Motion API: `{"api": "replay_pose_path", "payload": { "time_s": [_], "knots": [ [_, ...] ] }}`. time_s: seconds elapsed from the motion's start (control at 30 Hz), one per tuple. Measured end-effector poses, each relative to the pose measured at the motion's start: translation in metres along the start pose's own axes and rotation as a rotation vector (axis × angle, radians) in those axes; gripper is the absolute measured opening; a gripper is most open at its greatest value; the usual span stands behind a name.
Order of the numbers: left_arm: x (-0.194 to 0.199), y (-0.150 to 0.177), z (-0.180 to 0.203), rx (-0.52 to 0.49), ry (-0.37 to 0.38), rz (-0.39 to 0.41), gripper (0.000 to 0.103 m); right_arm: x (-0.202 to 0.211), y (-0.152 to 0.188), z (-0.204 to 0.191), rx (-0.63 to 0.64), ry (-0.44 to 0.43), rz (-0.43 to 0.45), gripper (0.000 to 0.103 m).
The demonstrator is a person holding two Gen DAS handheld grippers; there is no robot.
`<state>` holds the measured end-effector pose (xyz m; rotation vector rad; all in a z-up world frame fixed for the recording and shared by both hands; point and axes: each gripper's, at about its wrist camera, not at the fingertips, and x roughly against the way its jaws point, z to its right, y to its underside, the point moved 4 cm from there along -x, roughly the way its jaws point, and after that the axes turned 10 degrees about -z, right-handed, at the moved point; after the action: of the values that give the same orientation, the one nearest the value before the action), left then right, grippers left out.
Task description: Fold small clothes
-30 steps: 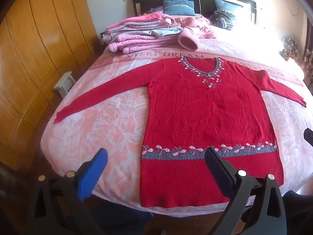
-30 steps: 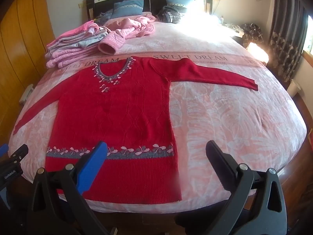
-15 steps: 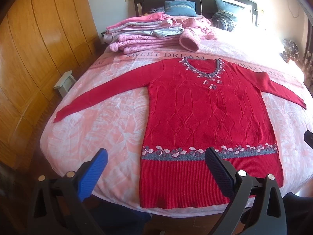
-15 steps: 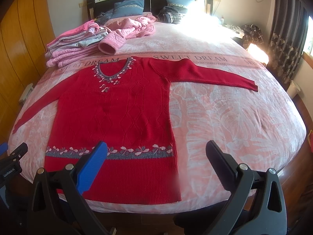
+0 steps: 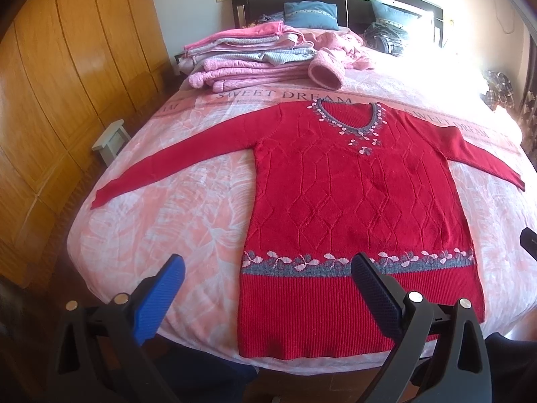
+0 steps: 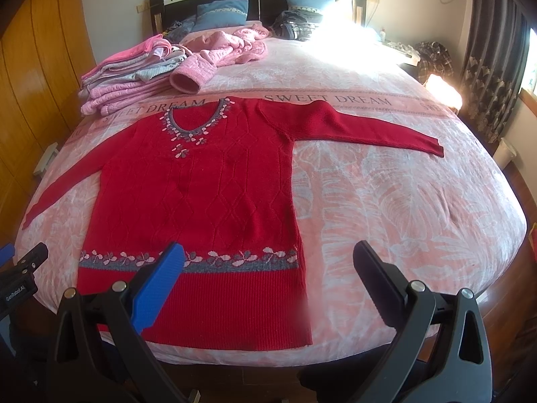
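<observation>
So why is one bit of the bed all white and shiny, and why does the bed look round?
Left wrist view: sunlight washes out the bed near the headboard, right of the pink clothes pile. Right wrist view: the same glare sits by the pillows. Both views: the fisheye lens curves the bed's edges; the red sweater stays sharp.

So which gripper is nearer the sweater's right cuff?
Right. The right gripper sits off the hem's right corner, on the cuff's side; the left gripper sits off the sweater's left corner.
</observation>
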<state>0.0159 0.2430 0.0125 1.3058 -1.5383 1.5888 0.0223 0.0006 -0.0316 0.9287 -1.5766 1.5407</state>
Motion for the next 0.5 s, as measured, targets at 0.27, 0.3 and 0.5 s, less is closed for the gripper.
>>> {"api": "replay_pose_path", "payload": {
  "time_s": [0.27,0.3,0.5],
  "knots": [
    [-0.0004,-0.0001,-0.0008,0.001,0.002,-0.001,0.099,0.0005,-0.0001,-0.0004,0.000,-0.001,0.001,0.100],
    [-0.0004,-0.0001,-0.0009,0.001,0.002,-0.001,0.099,0.0005,-0.0002,-0.0006,-0.001,-0.001,0.001,0.100],
    [-0.0004,-0.0004,-0.0006,0.001,0.003,-0.002,0.099,0.0003,-0.0002,-0.0008,0.000,-0.002,0.000,0.100]
  ]
}}
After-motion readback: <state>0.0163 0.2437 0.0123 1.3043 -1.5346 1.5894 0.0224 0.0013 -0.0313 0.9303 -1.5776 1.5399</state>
